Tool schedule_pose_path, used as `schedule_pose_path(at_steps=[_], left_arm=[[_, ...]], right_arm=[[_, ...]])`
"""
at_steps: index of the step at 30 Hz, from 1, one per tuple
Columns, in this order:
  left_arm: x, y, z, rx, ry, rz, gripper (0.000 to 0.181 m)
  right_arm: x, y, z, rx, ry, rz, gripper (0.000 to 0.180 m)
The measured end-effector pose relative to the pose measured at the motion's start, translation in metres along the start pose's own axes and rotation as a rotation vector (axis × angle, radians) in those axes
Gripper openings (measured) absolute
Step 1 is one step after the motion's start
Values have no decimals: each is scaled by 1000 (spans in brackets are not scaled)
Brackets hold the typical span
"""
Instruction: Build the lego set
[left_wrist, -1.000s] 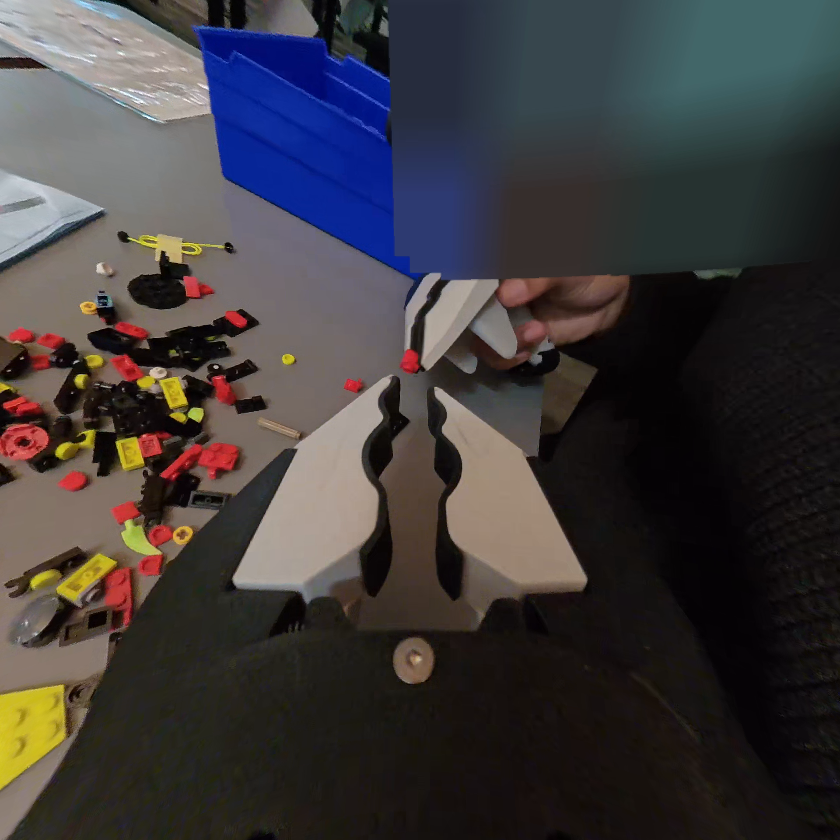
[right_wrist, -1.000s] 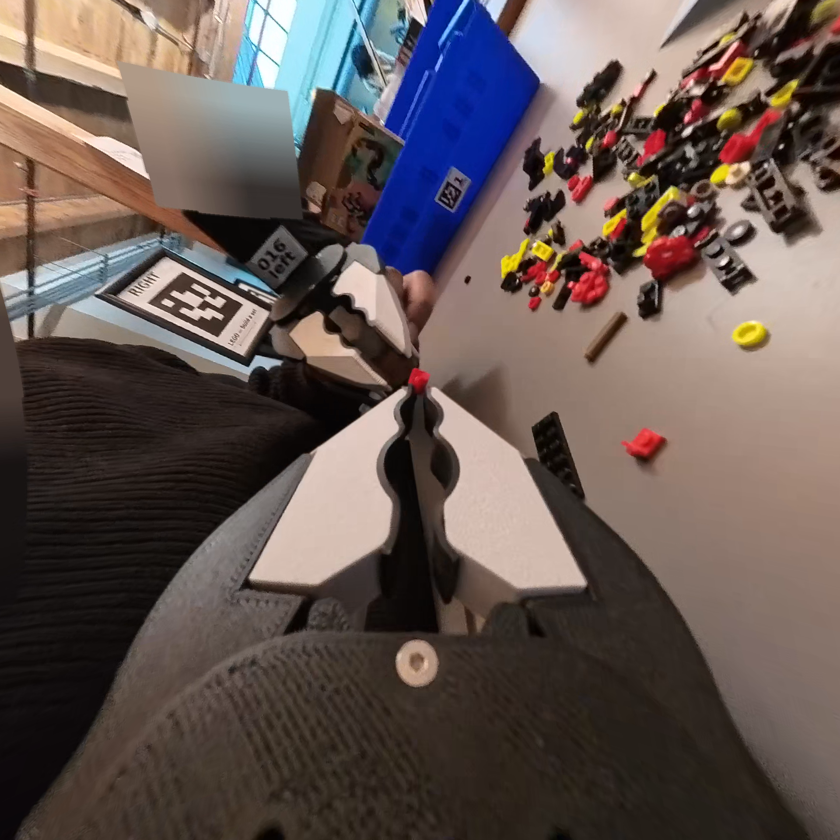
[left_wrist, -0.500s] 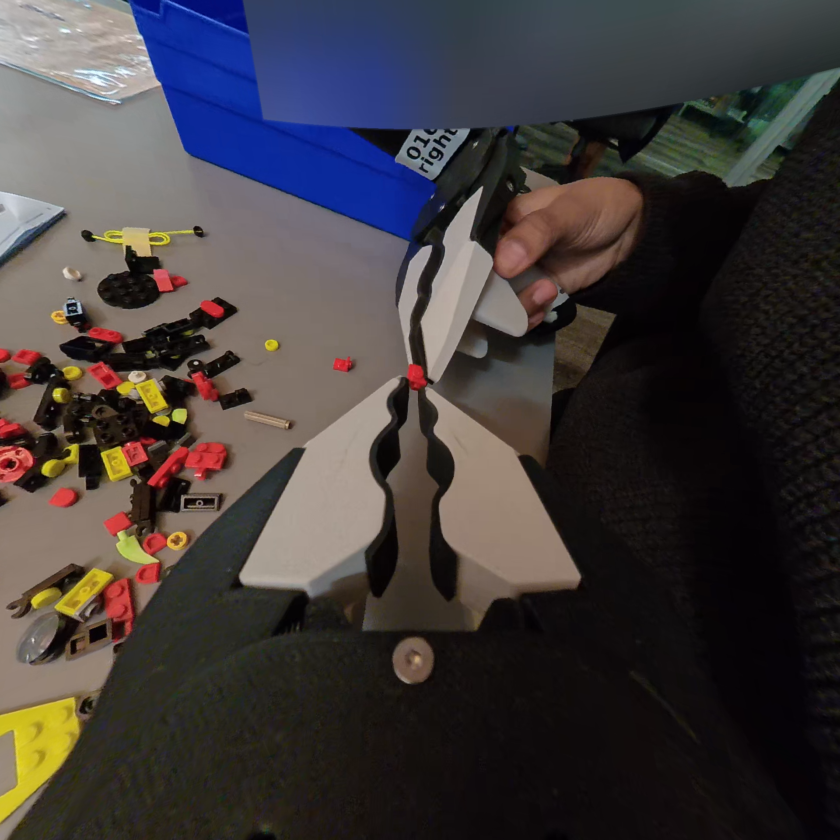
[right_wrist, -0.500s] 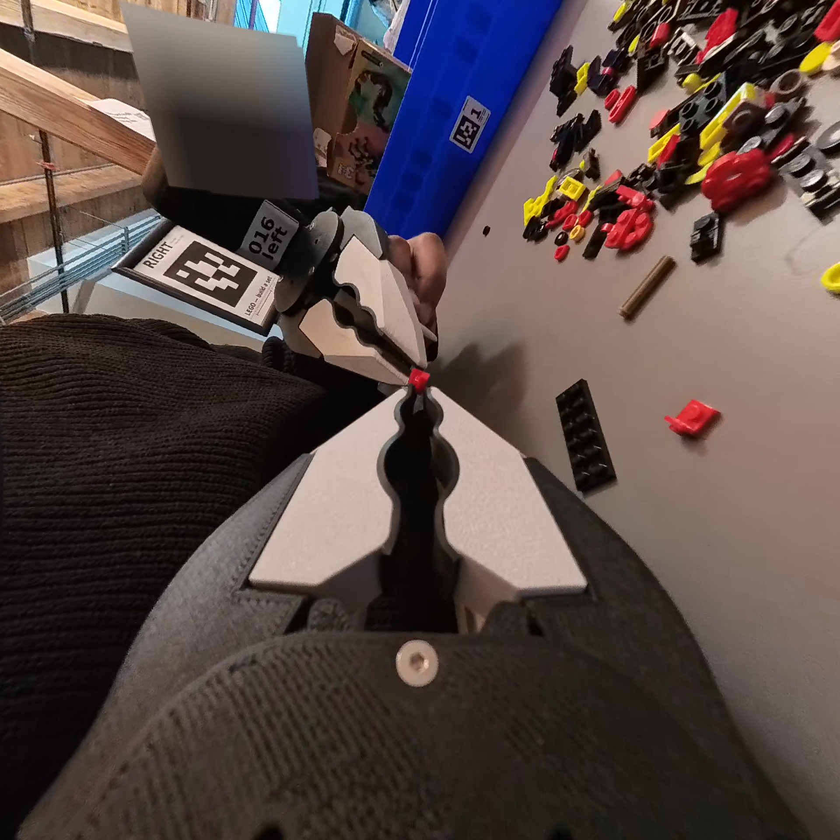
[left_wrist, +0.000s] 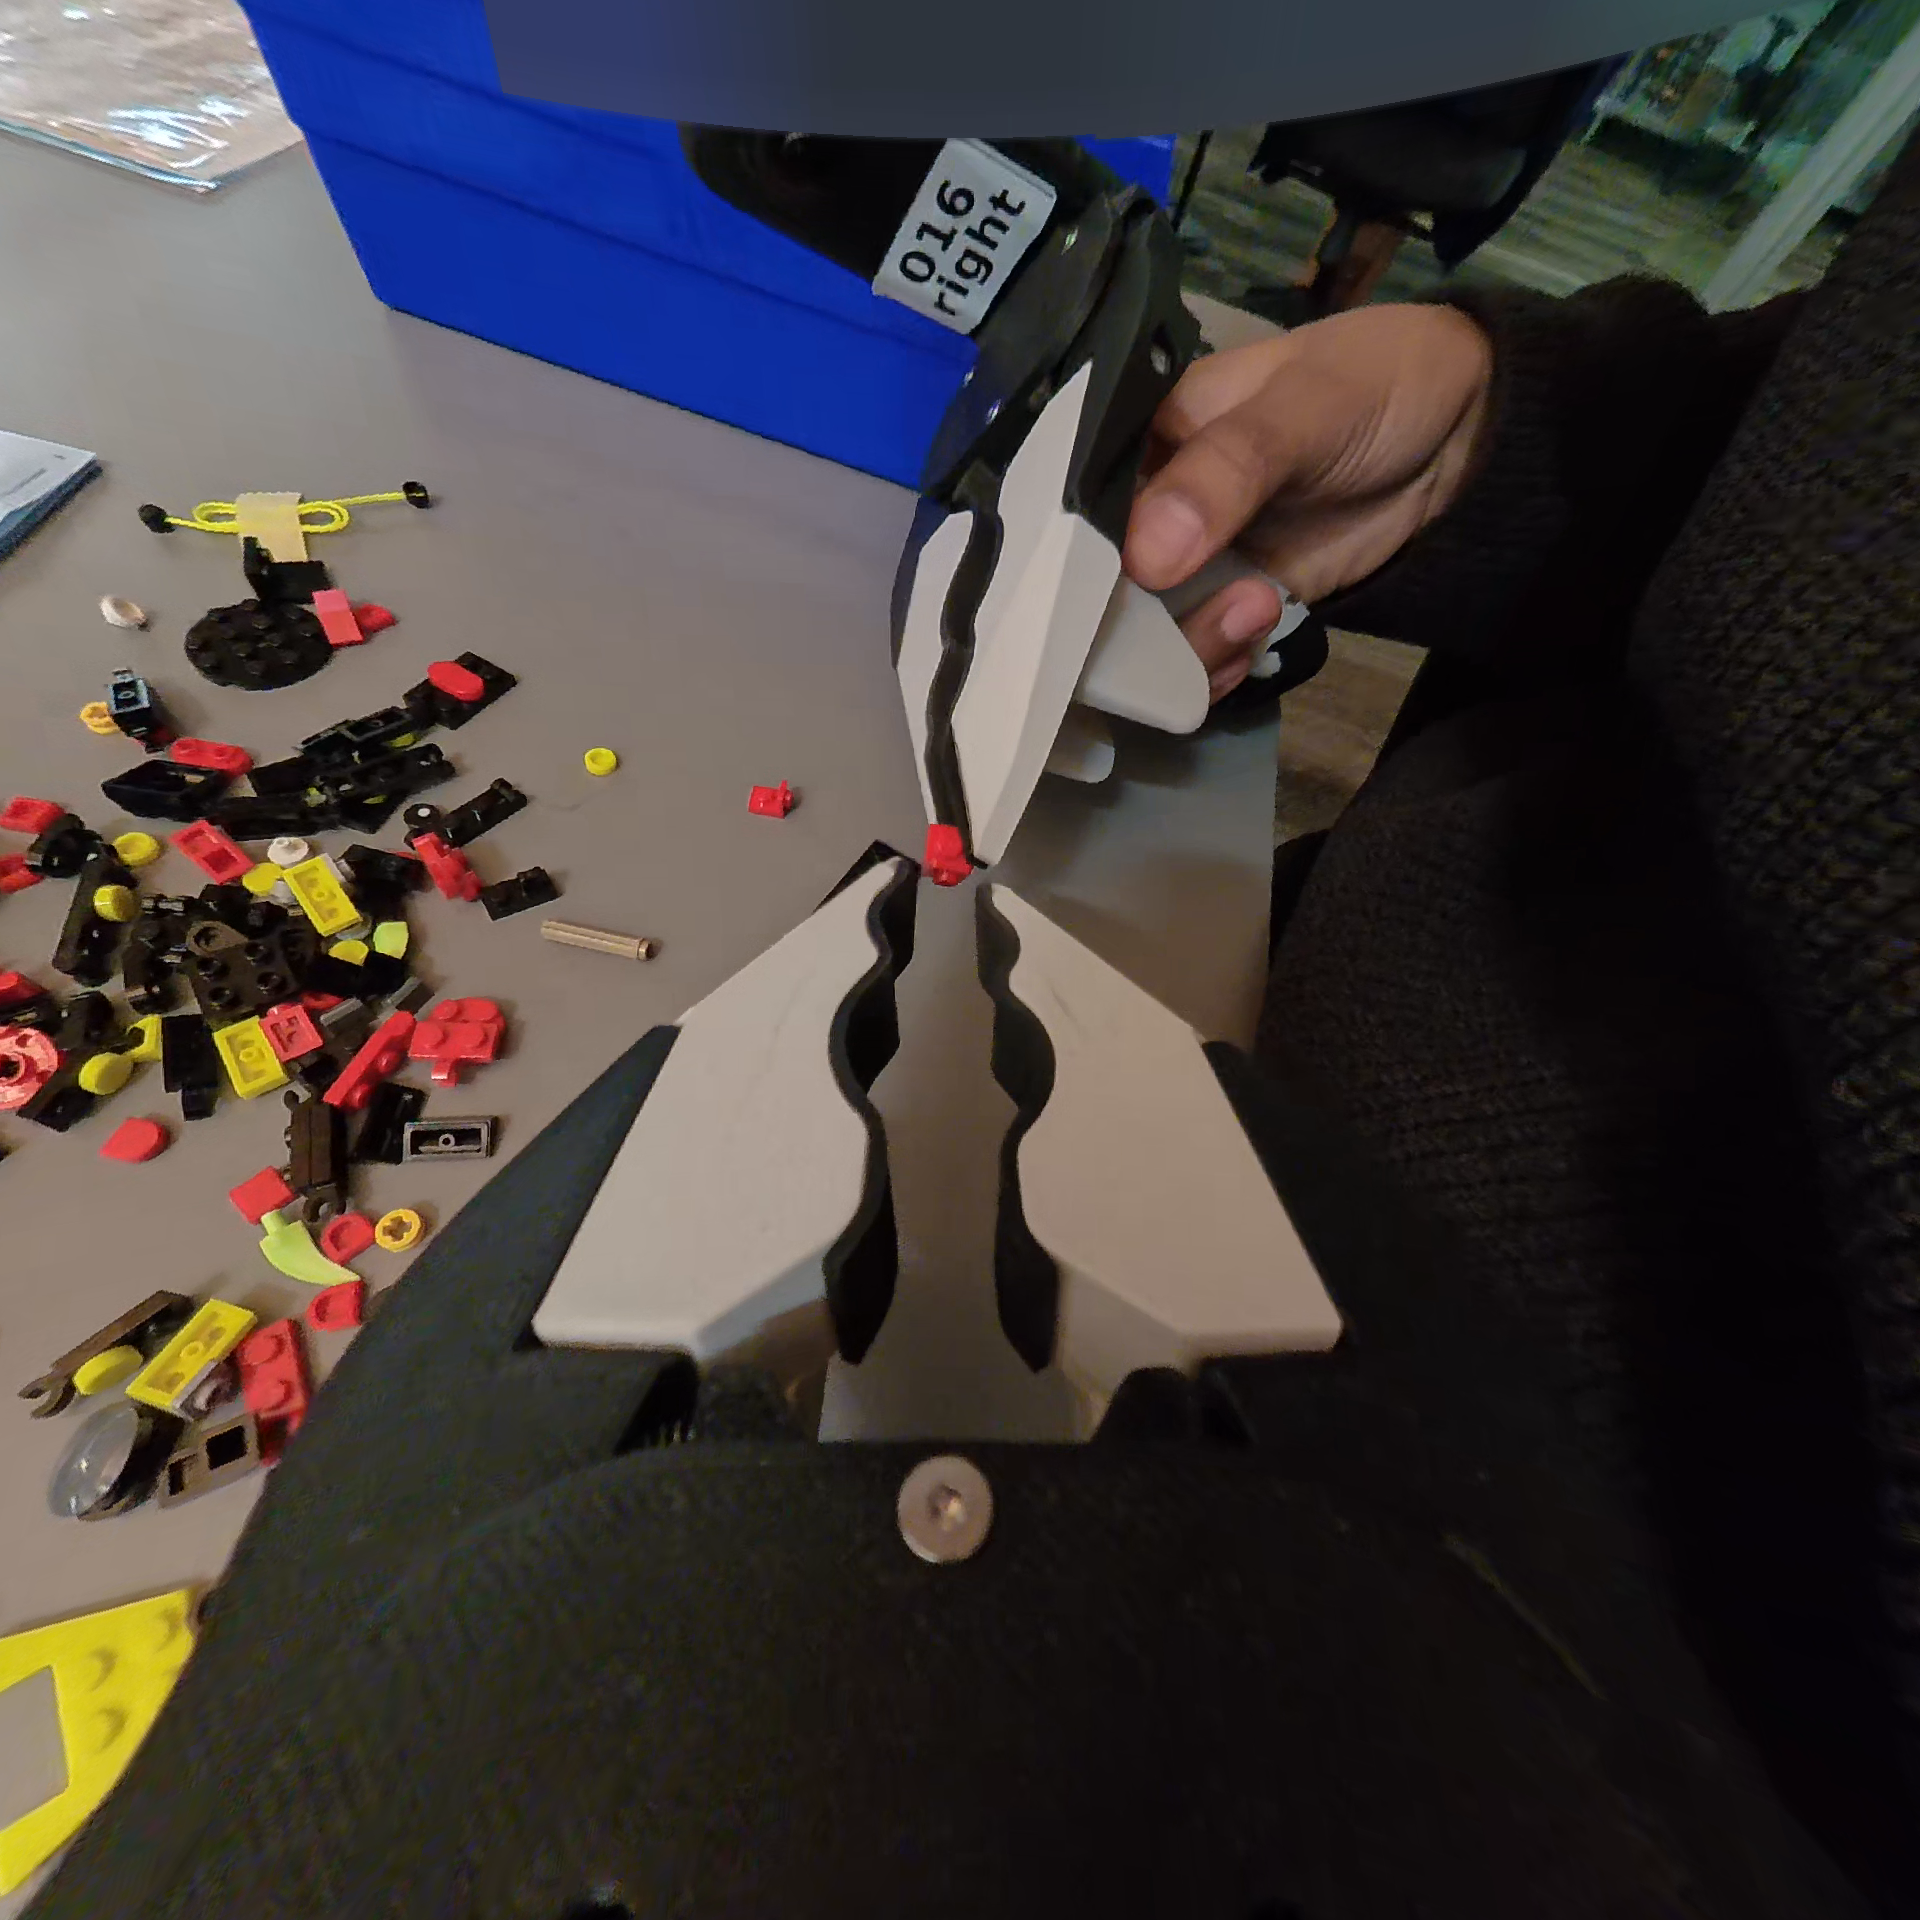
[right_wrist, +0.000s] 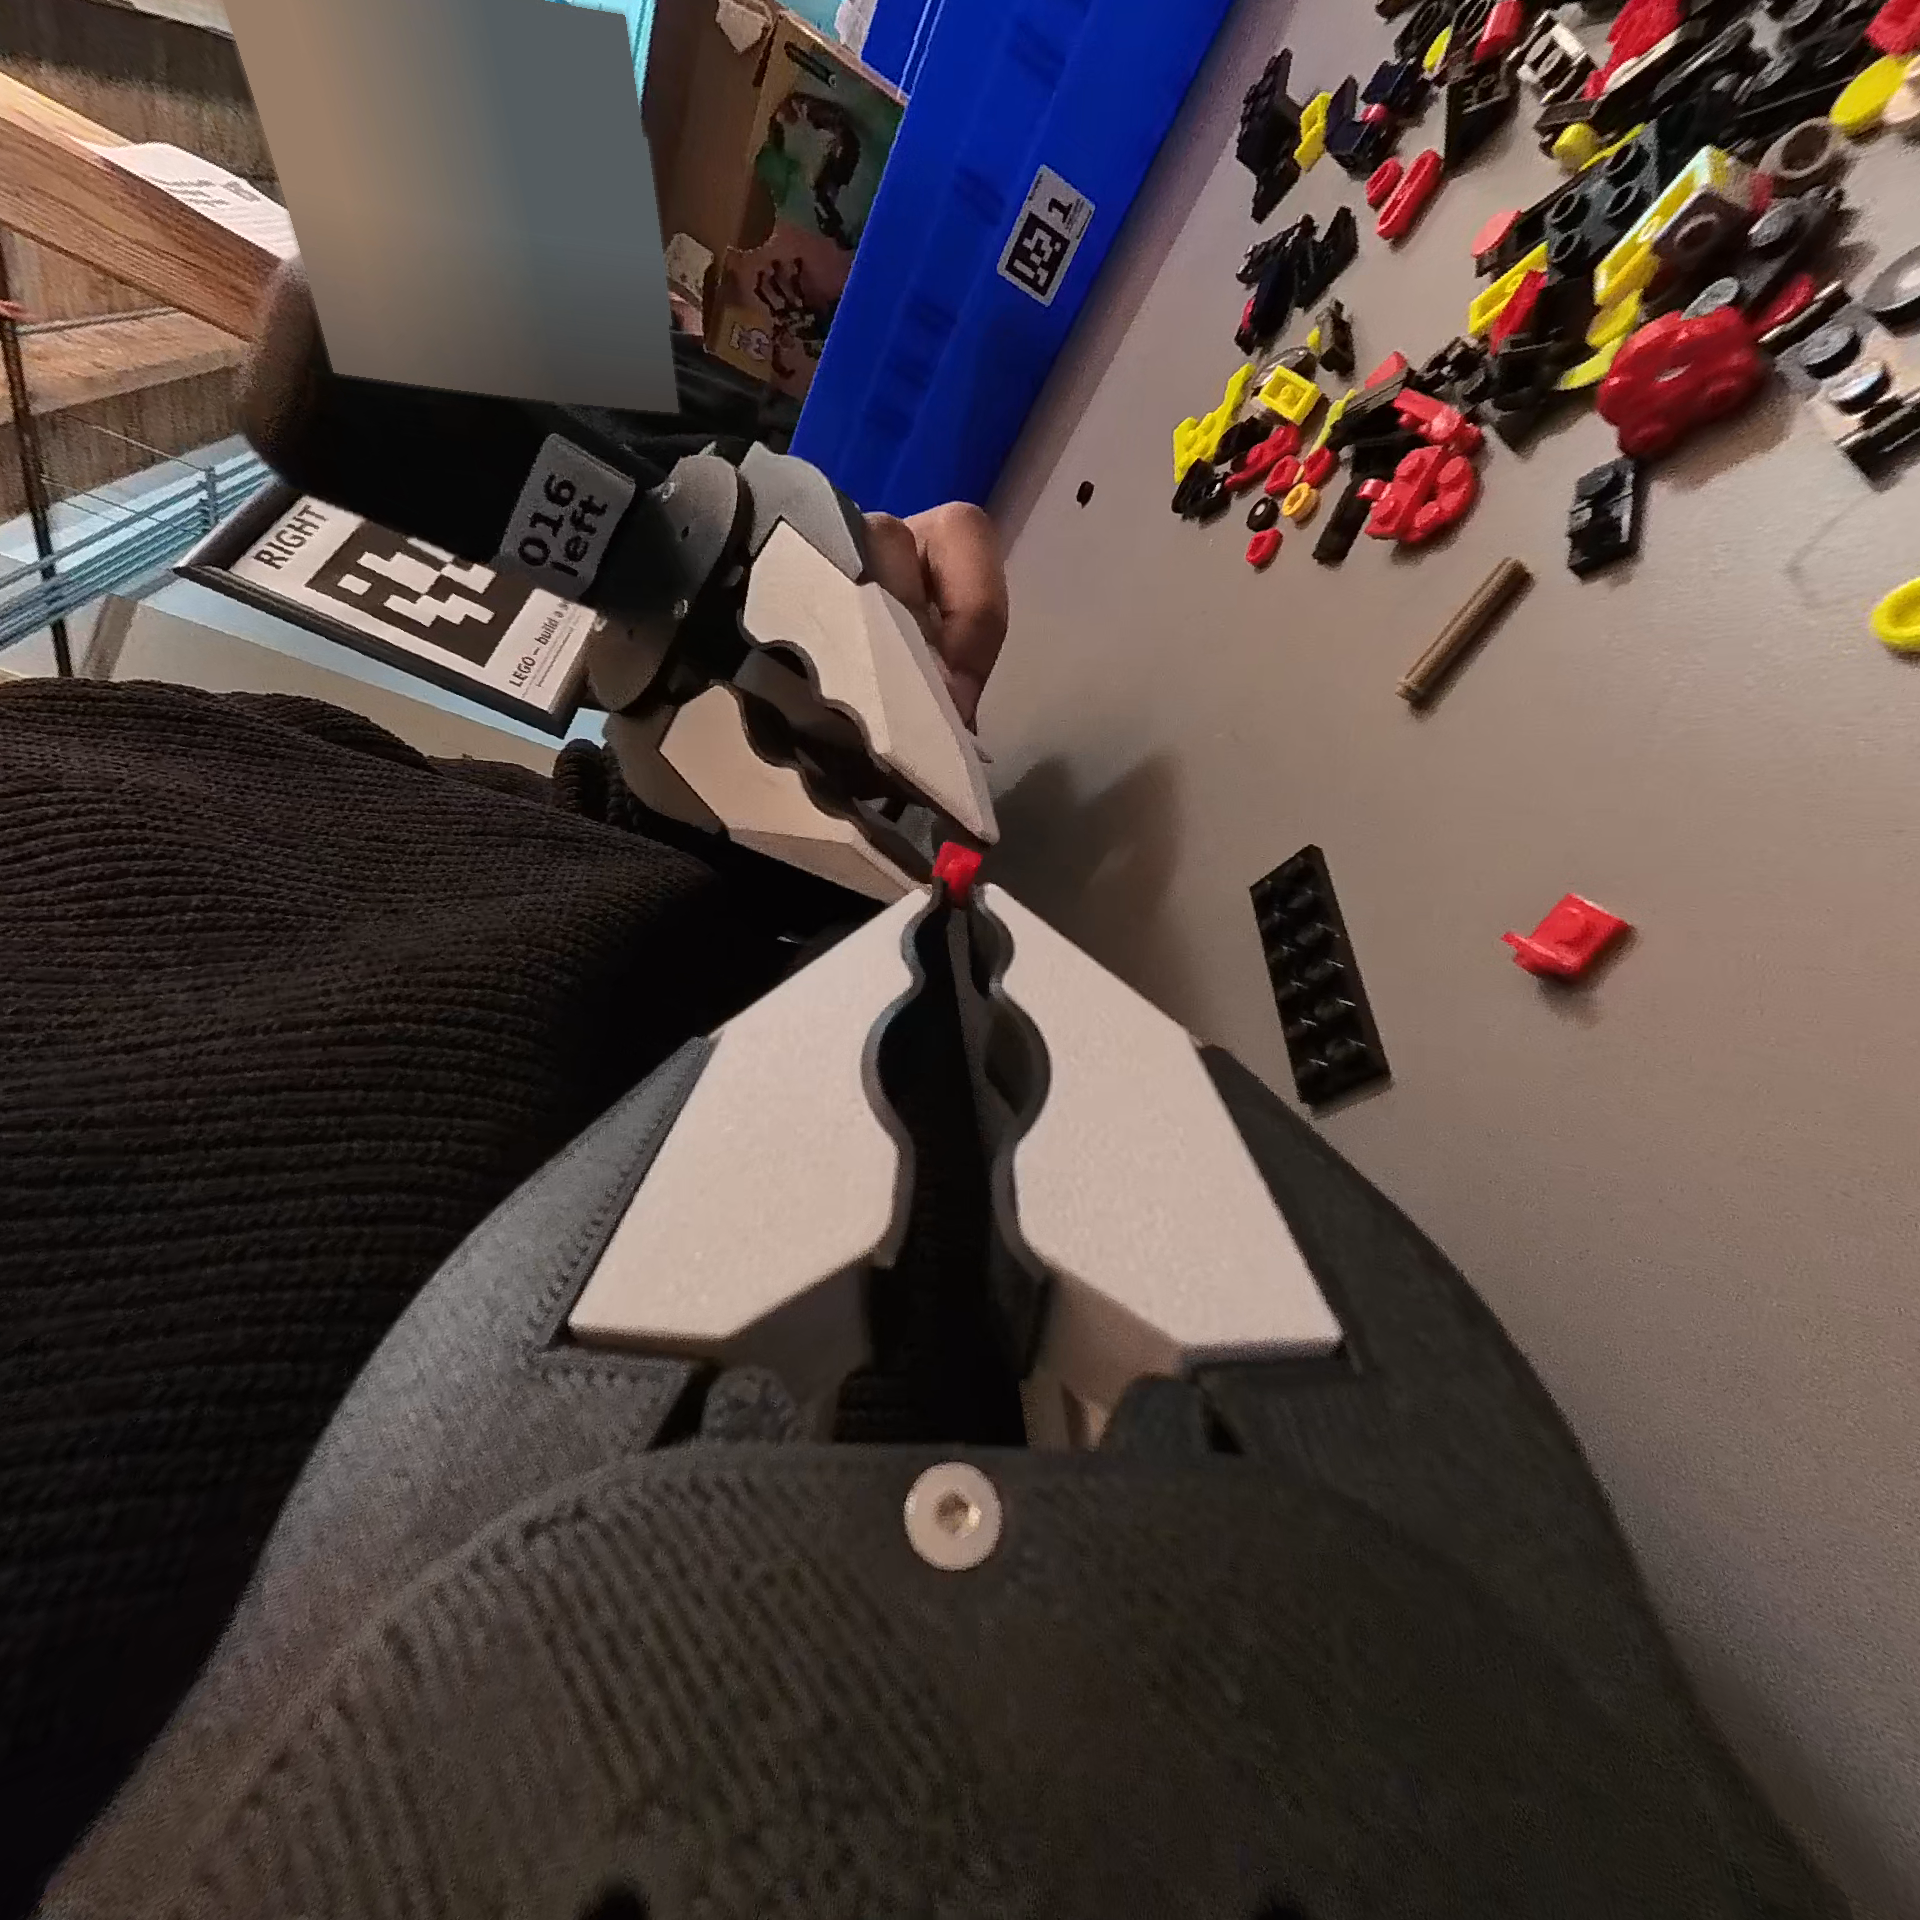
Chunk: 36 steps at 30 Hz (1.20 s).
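Note:
A small red piece (left_wrist: 945, 854) is pinched at the tips of my right gripper (left_wrist: 961, 840), which comes down from above in the left wrist view and is shut on it. My left gripper (left_wrist: 940, 883) is just below the piece with its jaws a little apart, one tip on each side. In the right wrist view the red piece (right_wrist: 956, 865) sticks out of my shut right gripper (right_wrist: 956, 902), and the left gripper (right_wrist: 951, 854) meets it tip to tip. Both are held above the near edge of the grey table (left_wrist: 665, 582).
A loose pile of black, red and yellow pieces (left_wrist: 260, 935) covers the table's left. A black plate (right_wrist: 1317, 977), a red clip plate (right_wrist: 1564, 935) and a tan pin (right_wrist: 1465, 644) lie nearby. A blue bin (left_wrist: 582, 229) stands behind. A hand (left_wrist: 1309, 468) holds the right gripper. Left and right tips are no more than a few centimetres apart. The red clip plate (right_wrist: 1564, 935) is about equally far from each gripper, around 9 cm. Look for it in the left wrist view (left_wrist: 769, 798) too.
The two grippers have come together tip to tip. The left jaws narrowed around the red piece half a second ago and stand wider apart now. The right gripper has kept hold of the piece.

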<state>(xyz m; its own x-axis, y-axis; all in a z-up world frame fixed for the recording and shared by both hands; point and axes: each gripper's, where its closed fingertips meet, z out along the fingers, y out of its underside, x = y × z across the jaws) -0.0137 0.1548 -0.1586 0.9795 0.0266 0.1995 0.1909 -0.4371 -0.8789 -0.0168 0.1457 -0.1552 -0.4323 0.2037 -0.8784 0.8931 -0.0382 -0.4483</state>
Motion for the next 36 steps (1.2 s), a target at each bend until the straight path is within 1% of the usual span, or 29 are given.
schedule_pose_path(at_steps=[5,12,21,36], left_arm=[[-2,6,3,-40,-34,40,9],[-7,10,4,-68,-72,43,8],[-8,23,10,-146,-120,108,8],[-11,24,11,-151,-145,101,7]], right_arm=[[9,2,1,-22,78,-39,2],[20,6,3,-60,169,-99,2],[29,9,4,-84,228,-133,2],[30,12,5,-96,270,-163,2]])
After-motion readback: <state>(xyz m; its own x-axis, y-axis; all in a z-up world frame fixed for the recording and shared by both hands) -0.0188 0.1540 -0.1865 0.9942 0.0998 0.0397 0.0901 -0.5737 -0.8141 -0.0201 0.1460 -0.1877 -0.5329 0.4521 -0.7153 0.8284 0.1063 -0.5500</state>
